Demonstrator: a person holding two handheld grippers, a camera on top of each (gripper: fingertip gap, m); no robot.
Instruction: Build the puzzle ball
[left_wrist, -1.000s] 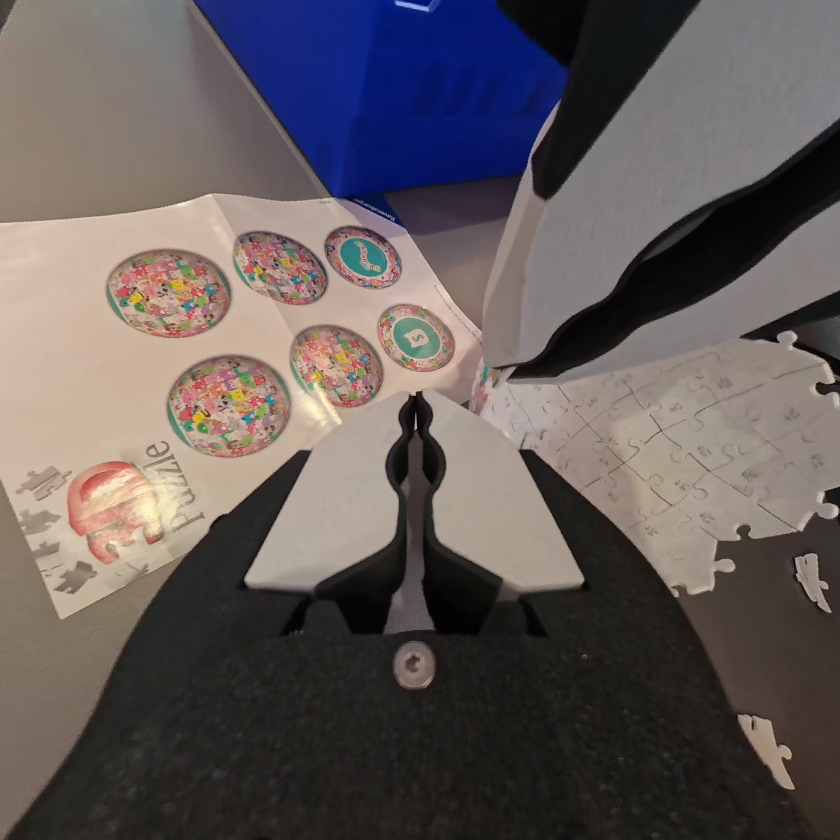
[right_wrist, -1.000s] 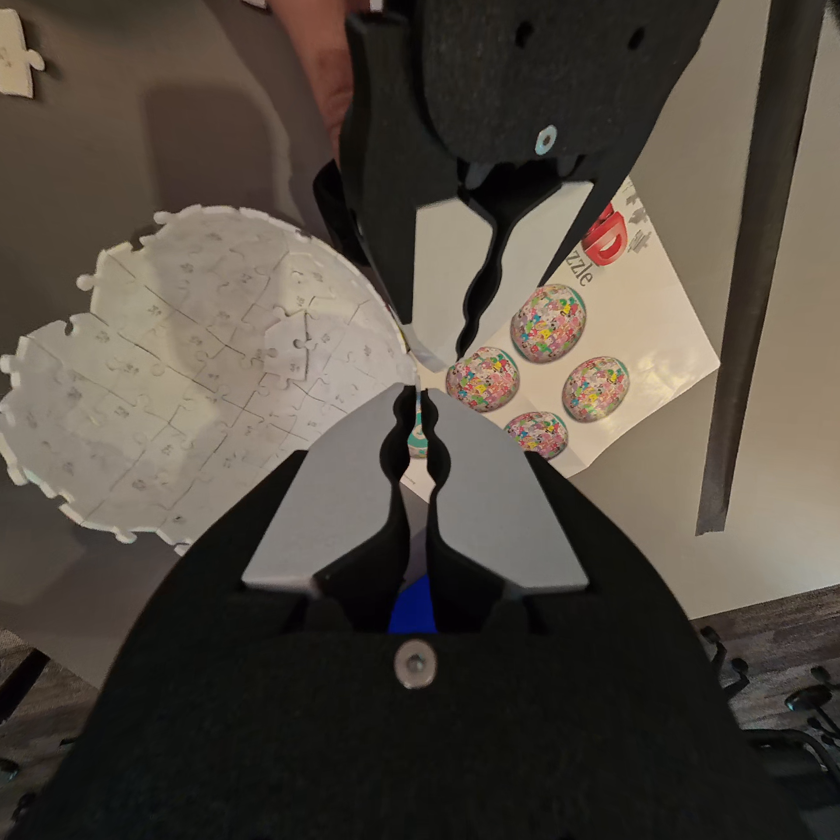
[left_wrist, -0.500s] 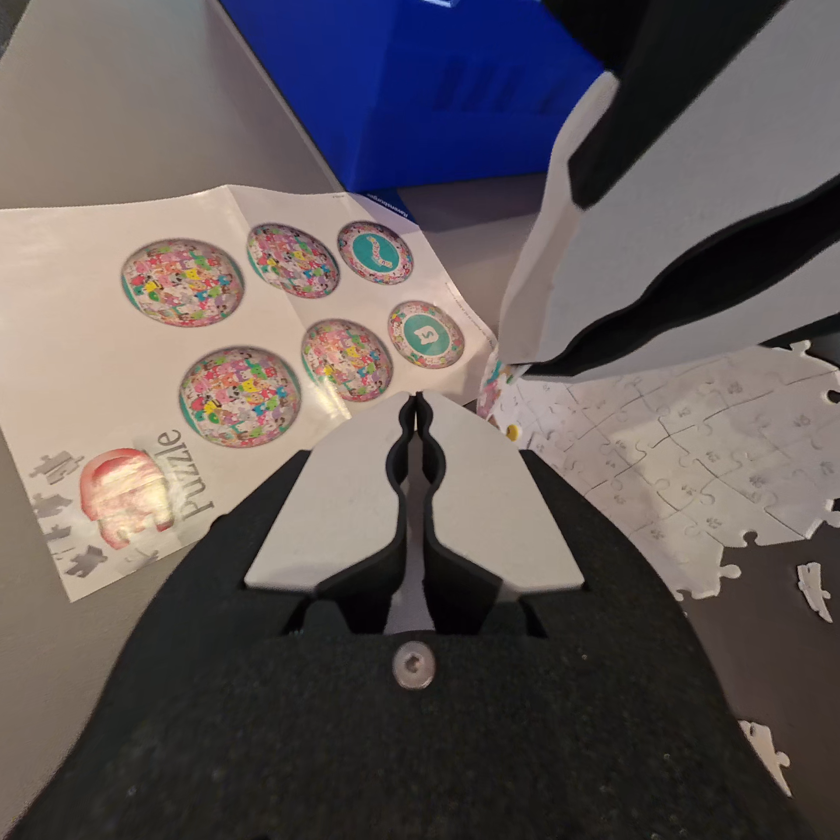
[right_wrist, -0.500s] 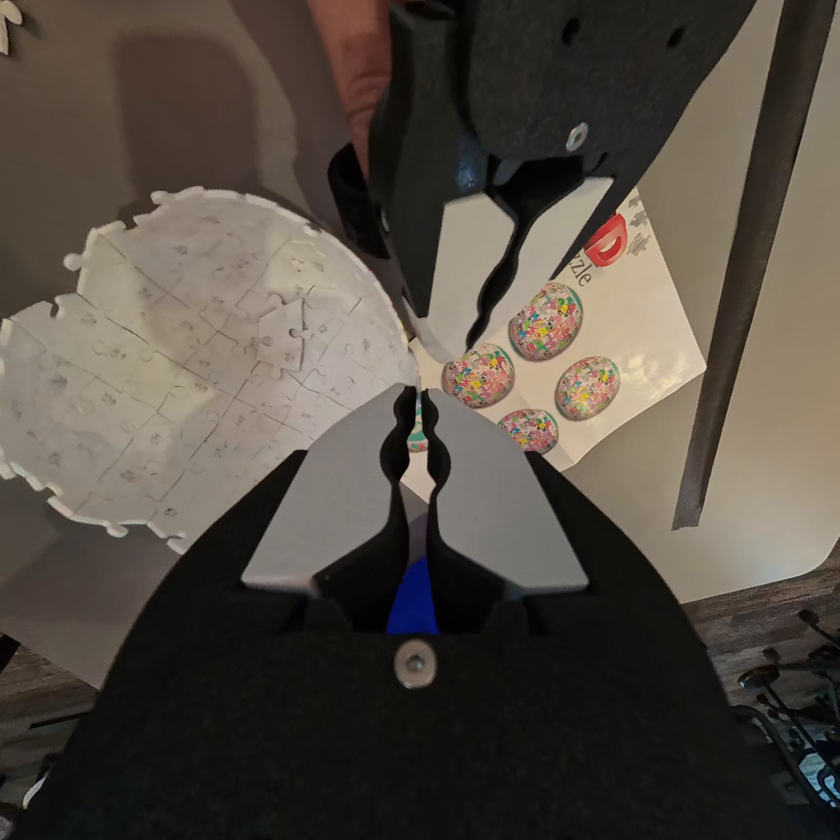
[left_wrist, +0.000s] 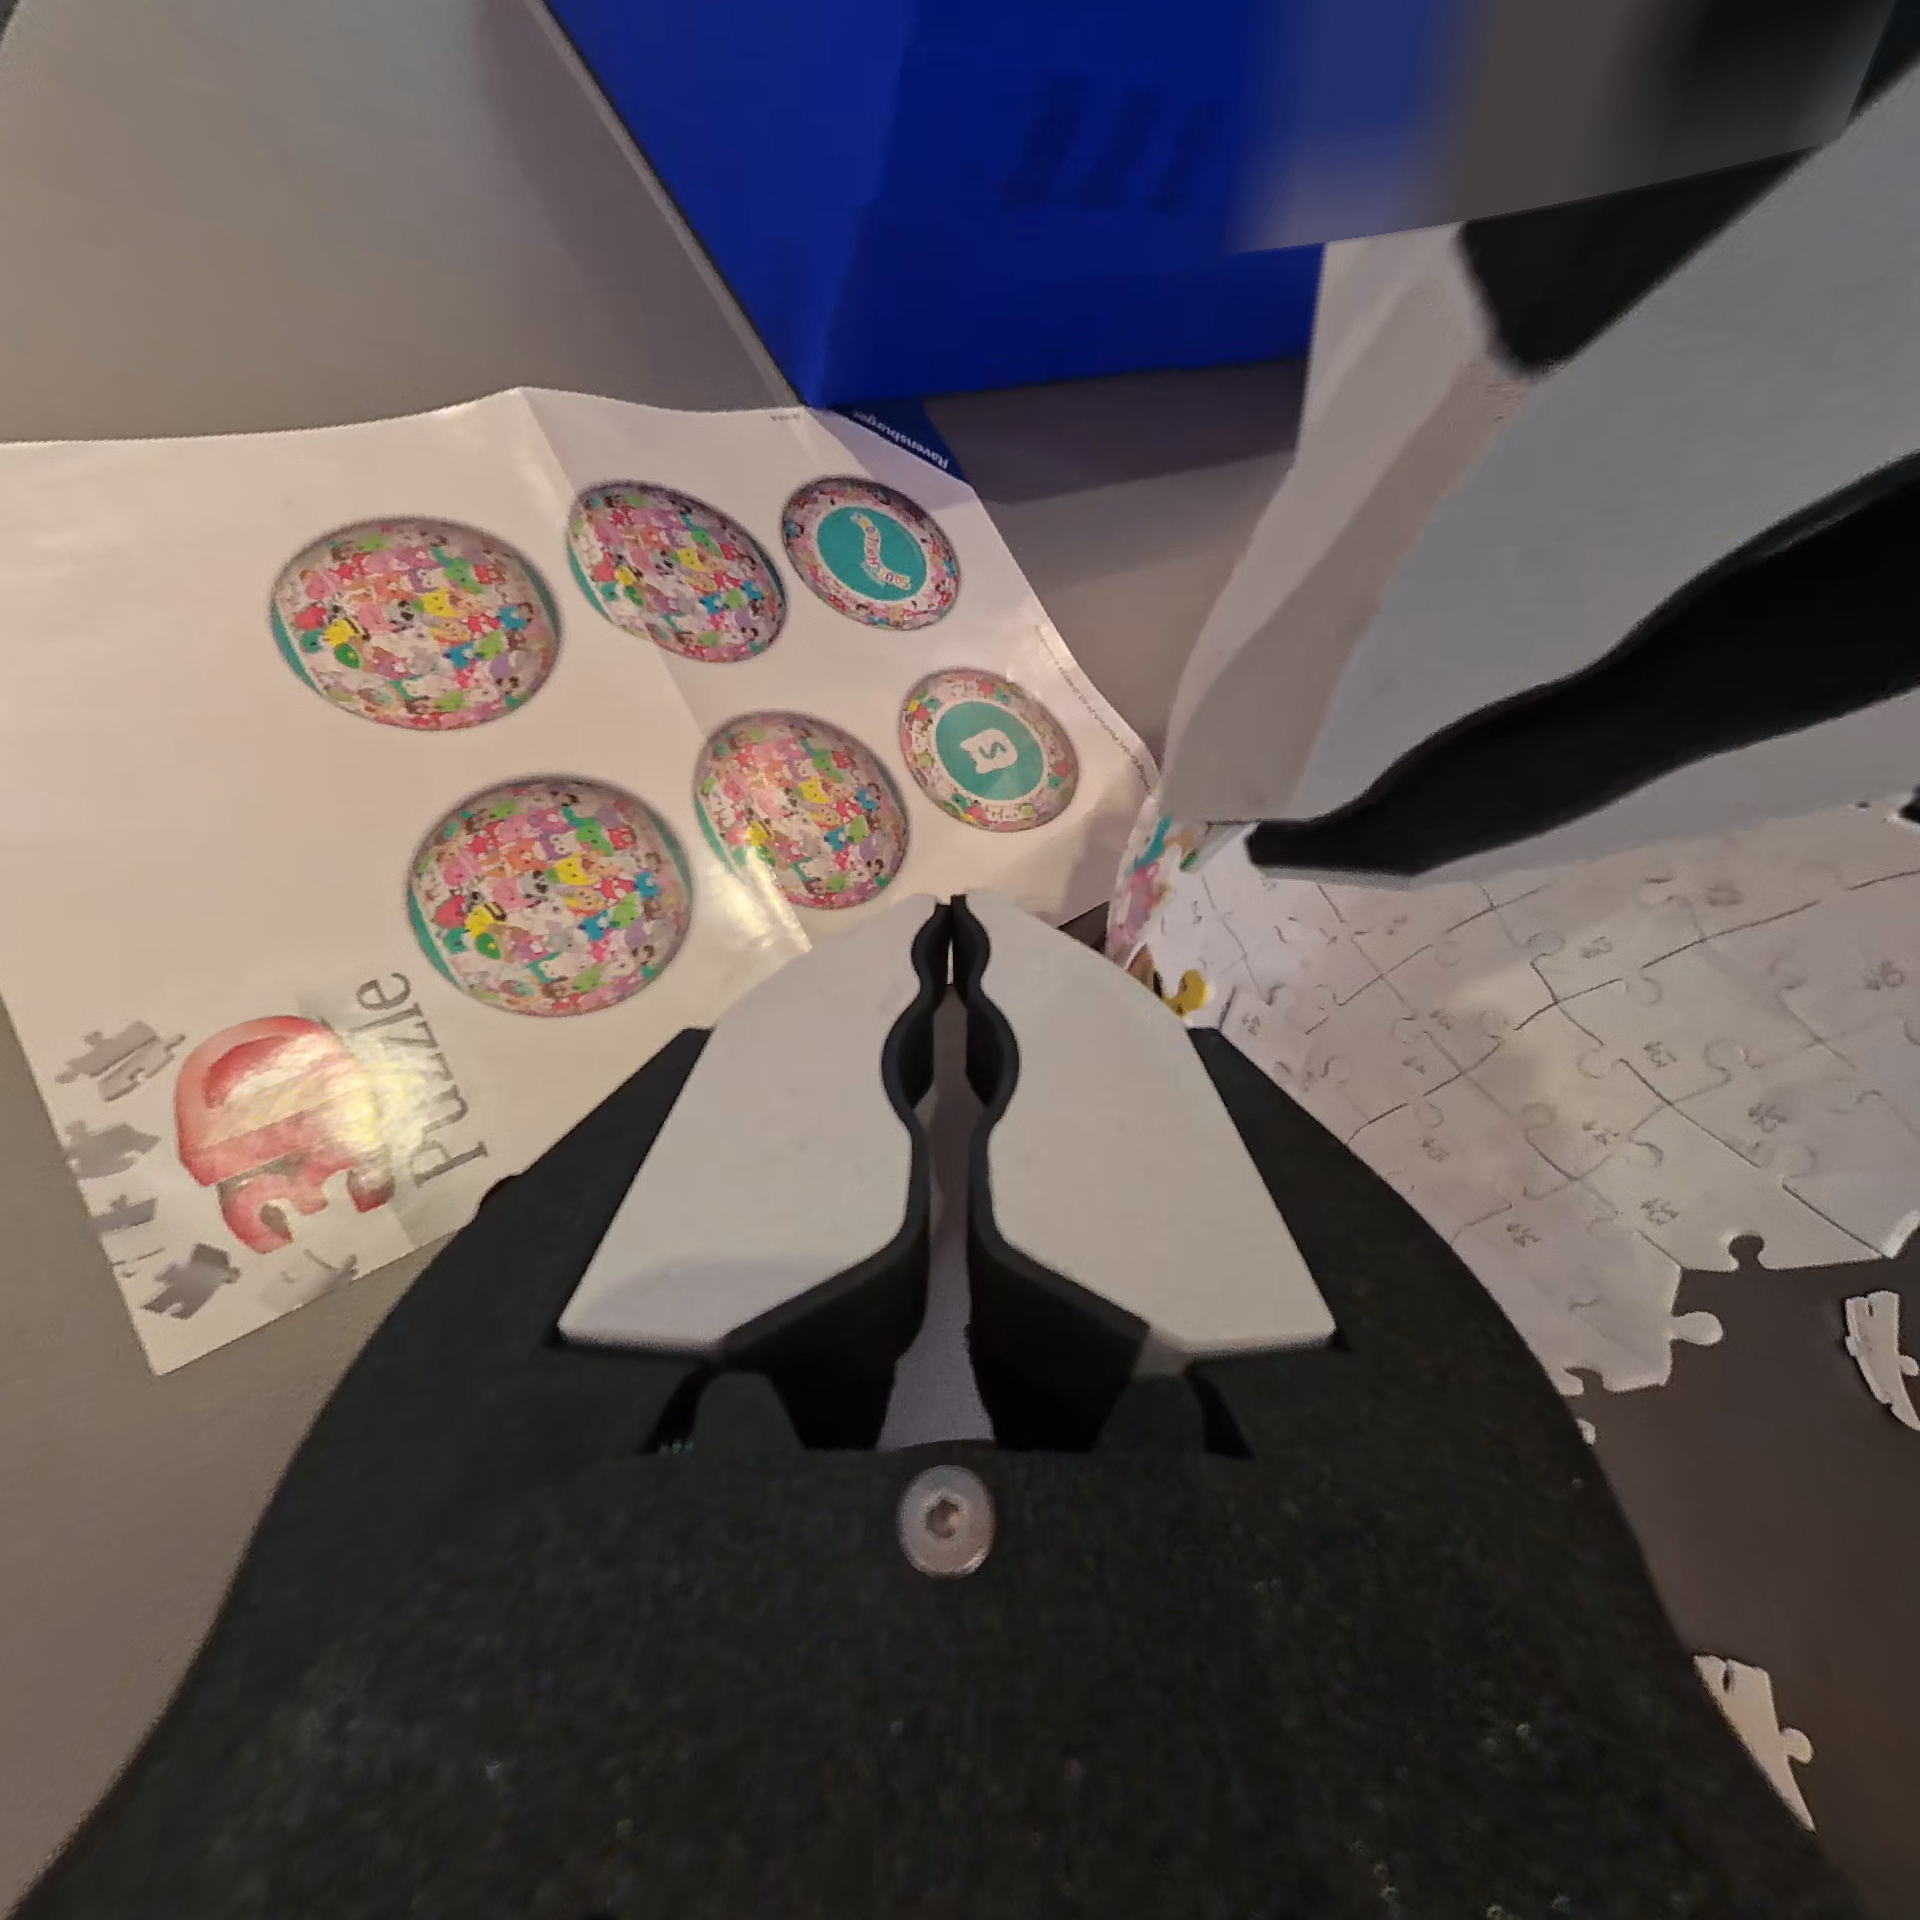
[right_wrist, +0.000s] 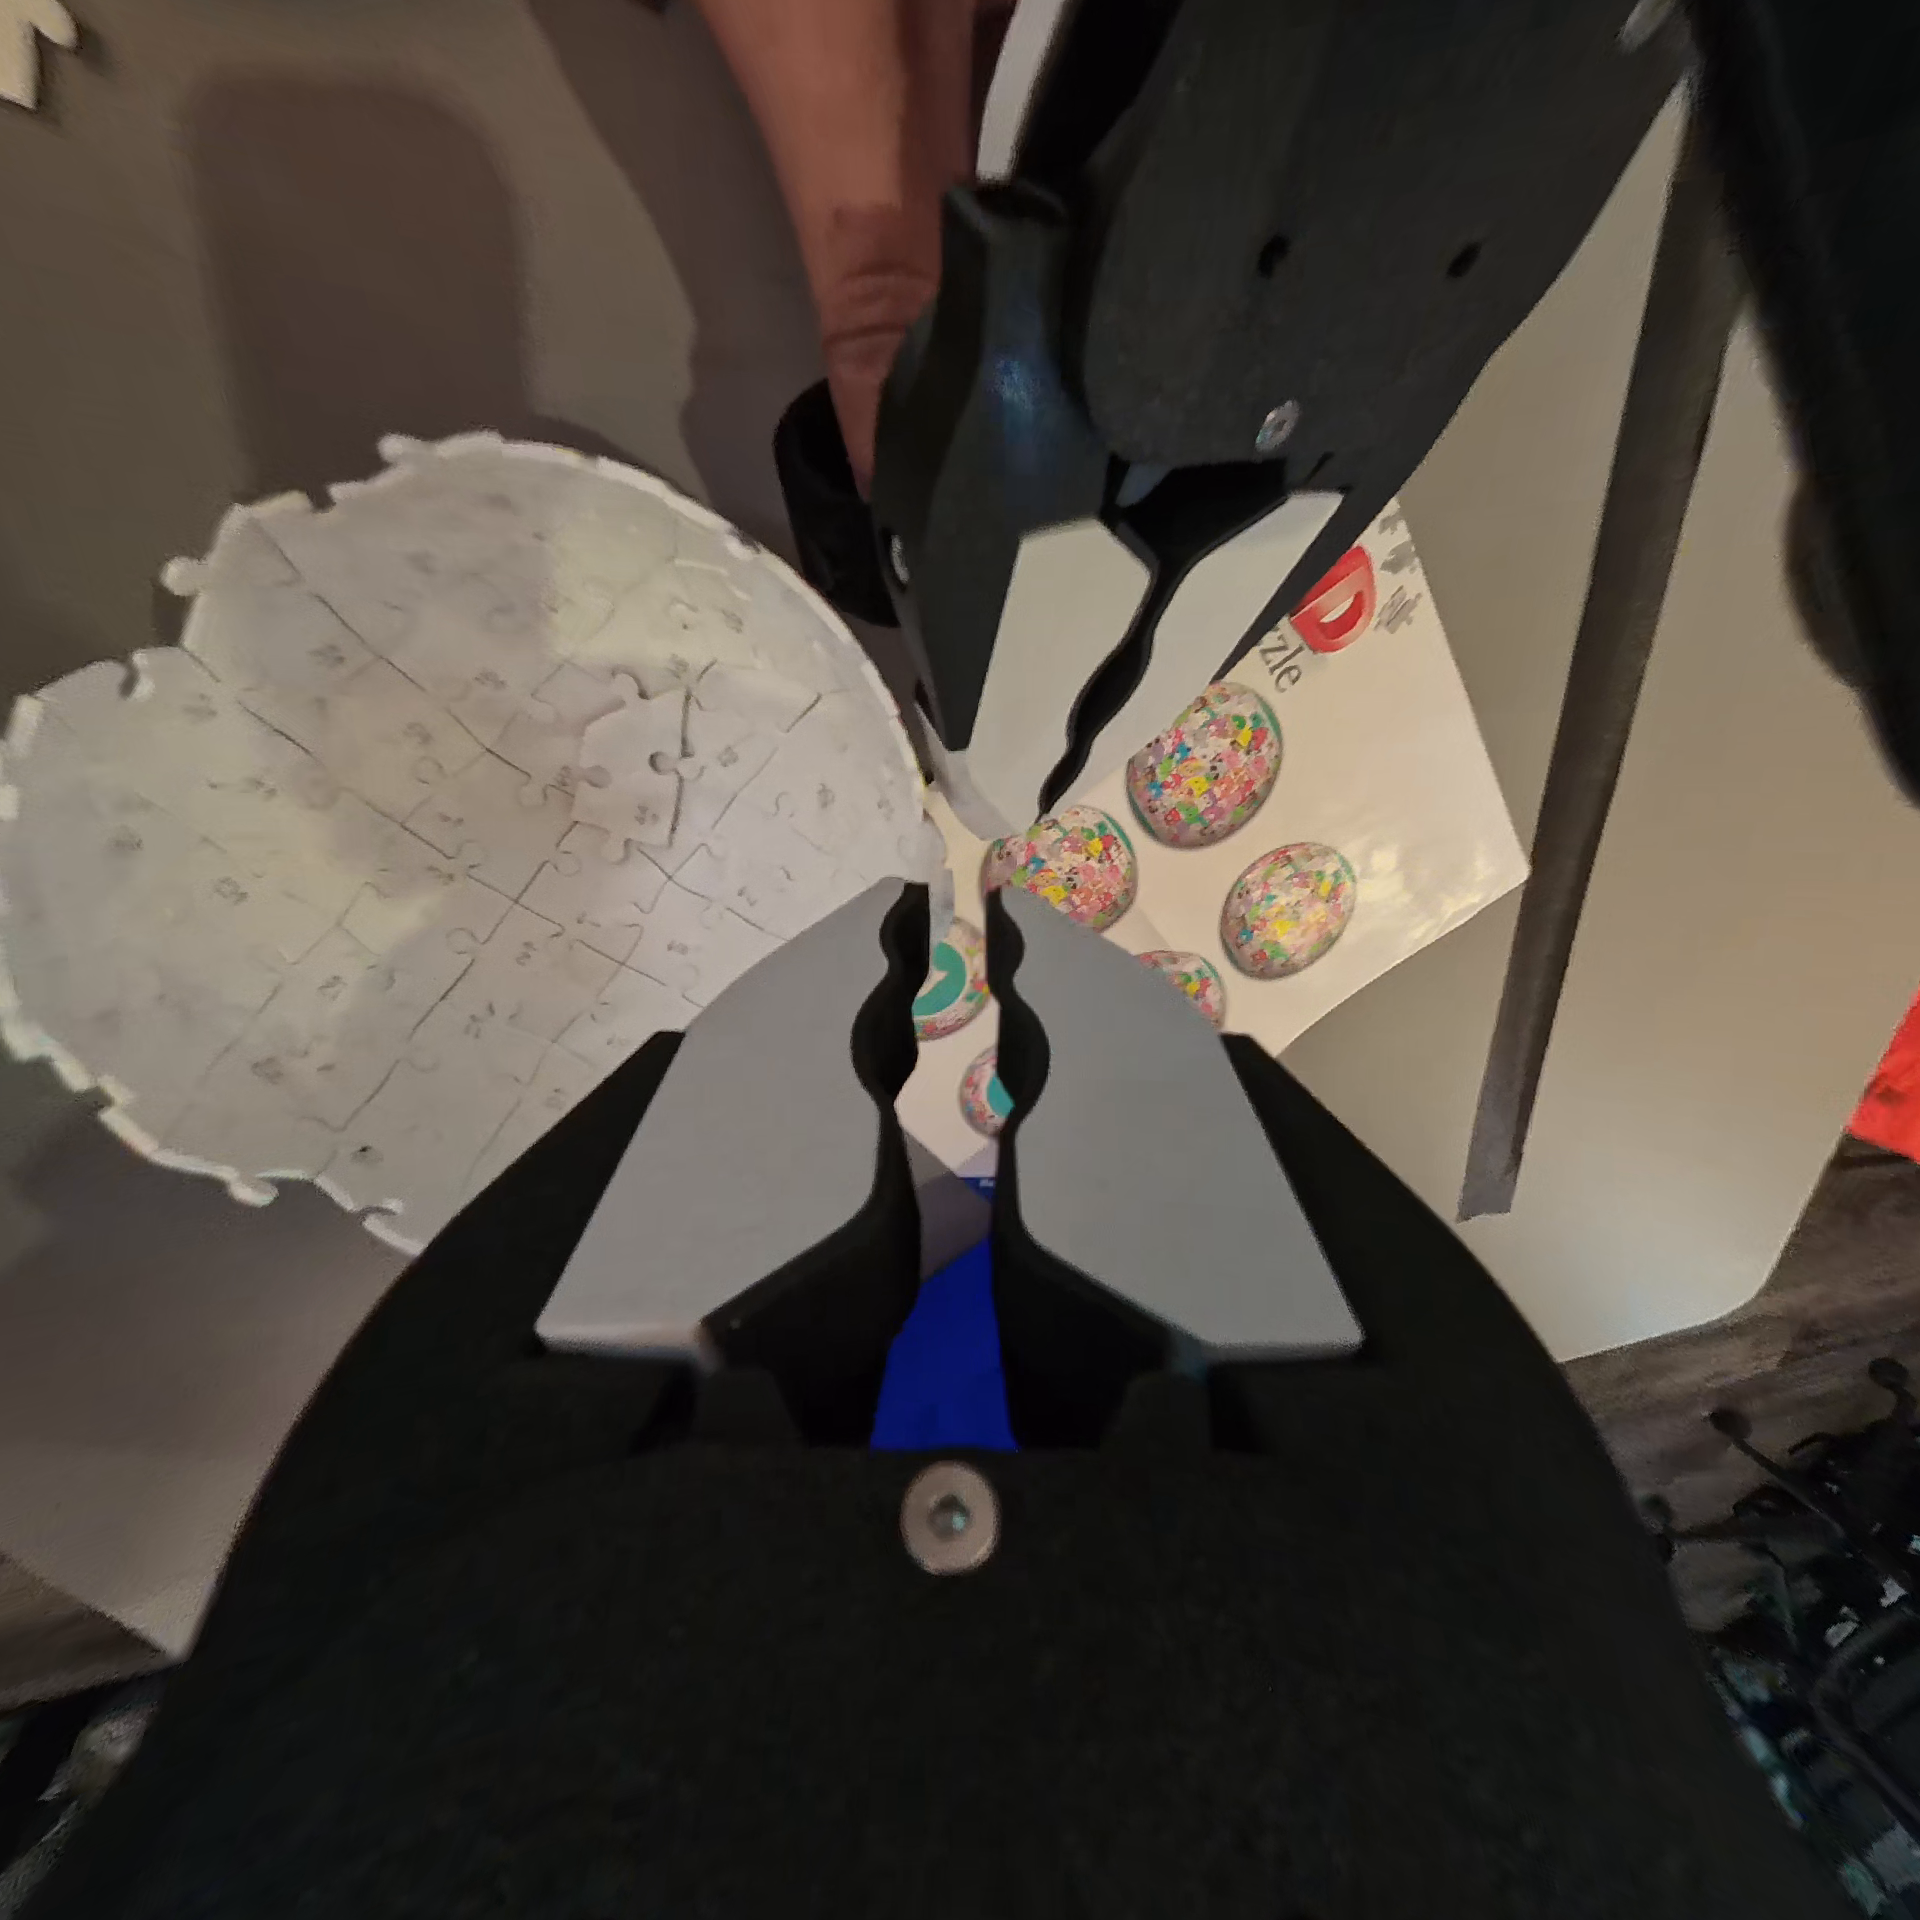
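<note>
The half-built puzzle ball (right_wrist: 416, 831) is a white bowl-shaped shell with its inner side facing the right wrist view. It also shows in the left wrist view (left_wrist: 1558, 1039), with a strip of coloured outer face at its near rim. My right gripper (right_wrist: 951, 894) has its jaws a little apart, with the shell's rim between the tips. It shows at the upper right of the left wrist view (left_wrist: 1221, 831), tips at that rim. My left gripper (left_wrist: 952, 904) is shut and empty, over the edge of the instruction sheet (left_wrist: 364, 831), just left of the shell. It also shows in the right wrist view (right_wrist: 1023, 805).
A blue box (left_wrist: 987, 187) stands behind the sheet. Loose white pieces (left_wrist: 1881, 1340) lie to the right of the shell. A hand (right_wrist: 873, 260) holds the left gripper. A dark post (right_wrist: 1590, 779) and the table's edge are on the right, with floor and cables below. Across from one pair of fingers to the other is roughly 5 centimetres. The dark post (right_wrist: 1590, 779) is about equally far from each gripper, around 20 centimetres.
The right gripper's jaws have parted slightly around the shell's rim. The left gripper stays shut and has drawn back a little from the shell. The shell has shifted slightly.
</note>
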